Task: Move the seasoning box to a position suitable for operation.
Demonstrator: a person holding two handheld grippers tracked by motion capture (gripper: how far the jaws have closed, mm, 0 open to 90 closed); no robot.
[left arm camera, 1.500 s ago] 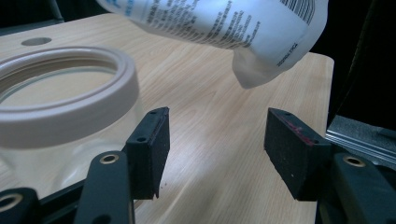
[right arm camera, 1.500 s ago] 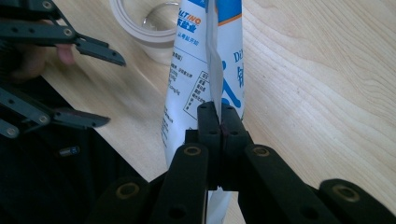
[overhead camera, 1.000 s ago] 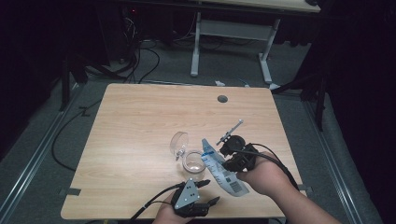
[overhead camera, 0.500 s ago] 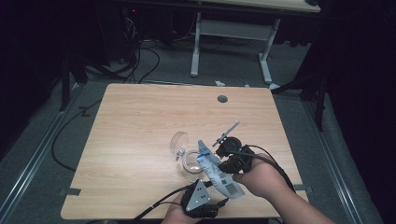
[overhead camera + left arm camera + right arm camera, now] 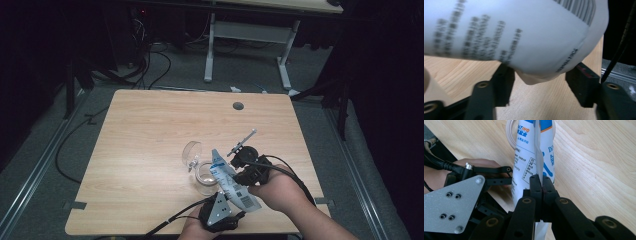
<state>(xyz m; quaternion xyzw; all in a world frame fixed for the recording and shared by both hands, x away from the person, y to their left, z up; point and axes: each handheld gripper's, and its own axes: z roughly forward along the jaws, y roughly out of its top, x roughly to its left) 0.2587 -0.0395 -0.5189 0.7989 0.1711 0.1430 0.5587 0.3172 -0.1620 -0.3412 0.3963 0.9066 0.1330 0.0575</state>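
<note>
Count: one white-and-blue printed pouch (image 5: 231,183), one clear glass jar (image 5: 205,176), one round clear lid (image 5: 191,153), two grippers, one wooden worktop (image 5: 150,130).

The pouch is held above the worktop's near right part, just beside the jar and partly overlapping it in the high view. Its long axis runs diagonally there, the narrow upper end pointing away from the person and left toward the jar, the barcoded lower end pointing toward the near edge.

Right gripper (image 5: 541,185): jaws closed flat against each other, pinching the pouch's thin centre seam; in the right gripper view the pouch (image 5: 534,157) rises straight up from the jaws.

Left gripper (image 5: 537,82): jaws spread wide, nothing clamped. In the left gripper view the pouch's rounded lower end (image 5: 524,40) hangs just above and between them; contact with either jaw cannot be determined.

The lid leans tilted just beside the jar, on its far left side.
</note>
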